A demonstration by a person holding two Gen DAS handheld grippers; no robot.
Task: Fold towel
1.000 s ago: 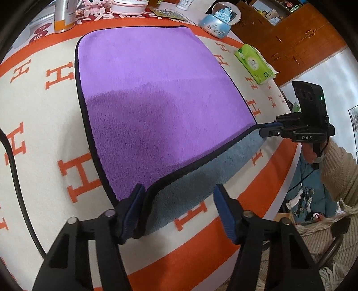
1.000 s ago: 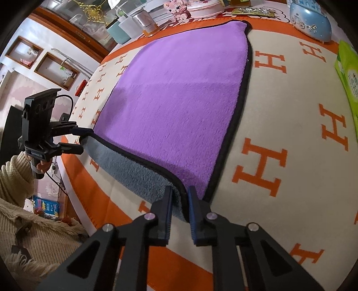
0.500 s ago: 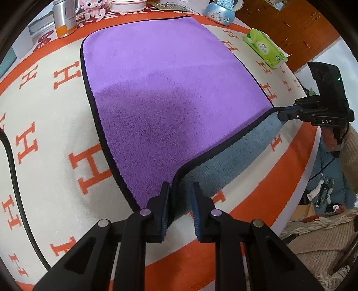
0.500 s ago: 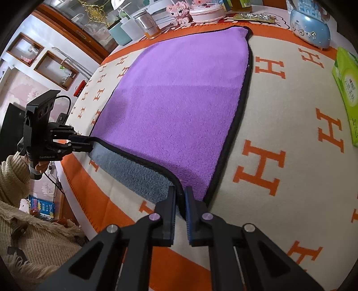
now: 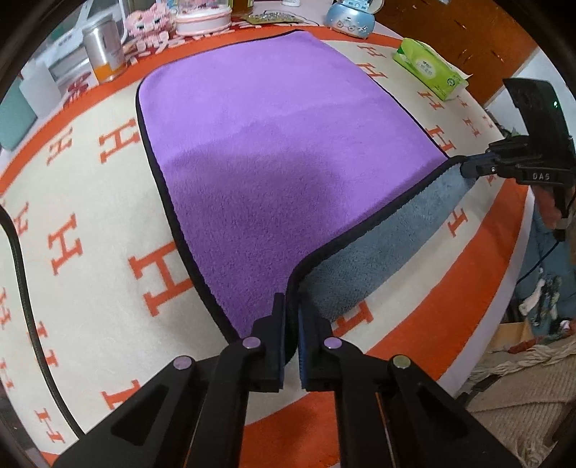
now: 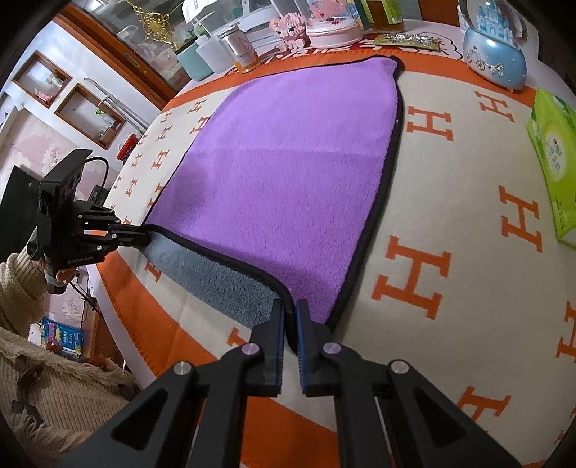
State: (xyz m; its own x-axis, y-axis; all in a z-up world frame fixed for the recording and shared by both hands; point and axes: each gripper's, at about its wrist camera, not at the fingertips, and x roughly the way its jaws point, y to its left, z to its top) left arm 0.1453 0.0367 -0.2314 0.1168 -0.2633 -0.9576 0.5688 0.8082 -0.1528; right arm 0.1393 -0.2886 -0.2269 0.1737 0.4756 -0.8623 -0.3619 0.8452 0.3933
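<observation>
1. Holding both near corners of the towel (image 5: 280, 151): my left gripper (image 5: 291, 324) is pinched onto the near-left corner and my right gripper (image 6: 289, 324) onto the near-right one, each w/ jaws pressed together on the black hem.
2. Towel location: purple face up, lying flat on the orange-and-cream H-print tablecloth (image 5: 108, 230), roughly centred. Only the near edge is lifted, and its grey underside (image 5: 378, 252) shows betw. the two grips.
3. Step in hand, as I judge it: start of the 1st fold. Corners are secured and the near hem is raised, but nothing is laid over yet.
4. Next move calls for carrying both corners up and away from me, in parallel and at matched height, so the near hem lands on the far hem (image 5: 230, 46). Uneven travel would skew the fold; a loose grip would drop a corner.
5. Orientation: the long axis looks to run from me toward the far end of the table, though fisheye distortion makes the proportions uncertain. The short near edge spans from one gripper to the other.
6. Far-end clutter: metal tin (image 5: 104, 50), pink box (image 5: 203, 16), blue globe ornament (image 6: 495, 54). These sit just beyond the far hem. Green tissue pack (image 5: 430, 68) lies apart to the right.
</observation>
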